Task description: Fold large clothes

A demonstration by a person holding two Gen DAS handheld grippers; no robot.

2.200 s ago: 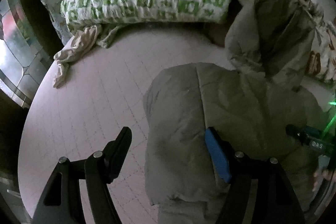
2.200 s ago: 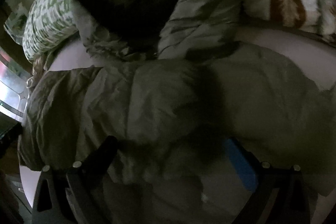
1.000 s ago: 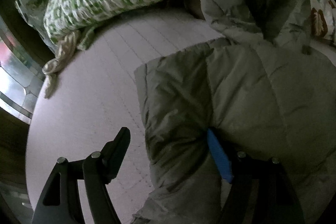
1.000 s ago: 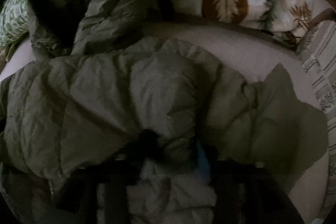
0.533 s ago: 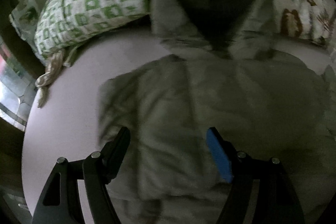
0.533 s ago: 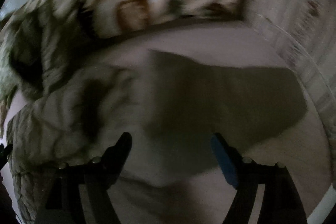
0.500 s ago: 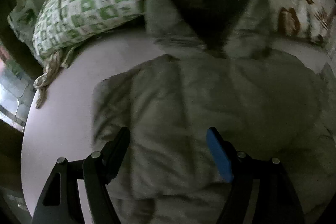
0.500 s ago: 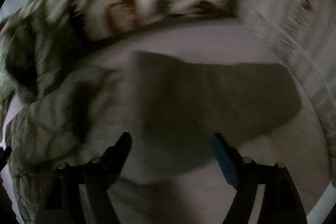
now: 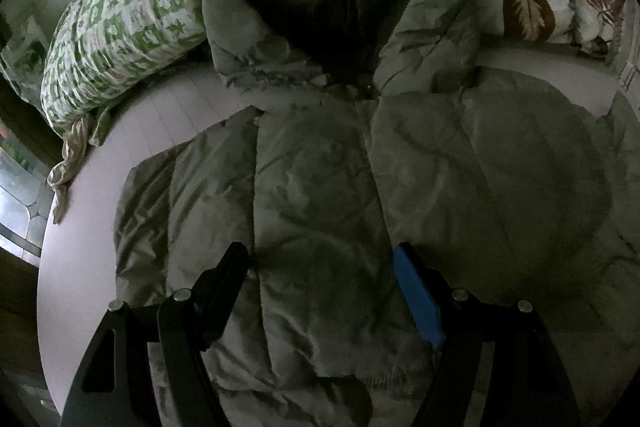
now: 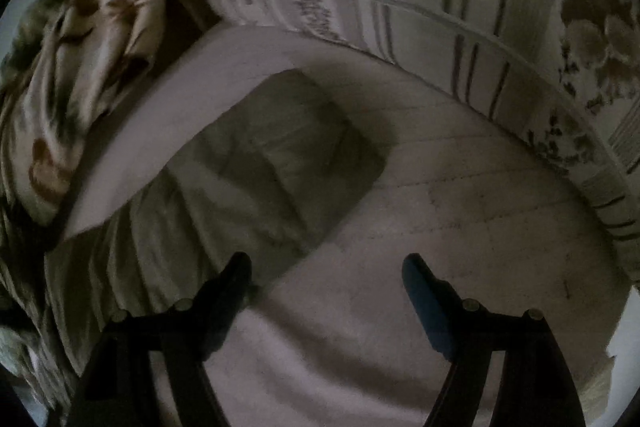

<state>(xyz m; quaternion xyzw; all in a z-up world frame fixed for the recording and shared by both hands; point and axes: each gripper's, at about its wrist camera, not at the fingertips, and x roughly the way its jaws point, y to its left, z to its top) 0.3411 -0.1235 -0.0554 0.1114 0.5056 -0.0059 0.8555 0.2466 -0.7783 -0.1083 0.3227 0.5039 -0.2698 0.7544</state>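
- The olive padded jacket (image 9: 320, 187) lies spread on the bed (image 9: 80, 207), hood toward the green-checked pillow (image 9: 120, 23).
- Left hand-held gripper (image 9: 320, 263) hovers spread over it.
- Right hand-held gripper (image 10: 326, 267), also spread, hangs beside its sleeve (image 10: 288, 155).

Both views are dim and grainy, with black fisheye corners and bowed edges. In the left wrist view, daylight enters from the pale window glass (image 9: 18, 195) at the left edge, brightening the green-and-white checked pillow (image 9: 120, 27); the open hood of the puffy olive-grey quilted jacket (image 9: 320, 187) sinks into shadow. The right wrist view is darker and motion-smeared.
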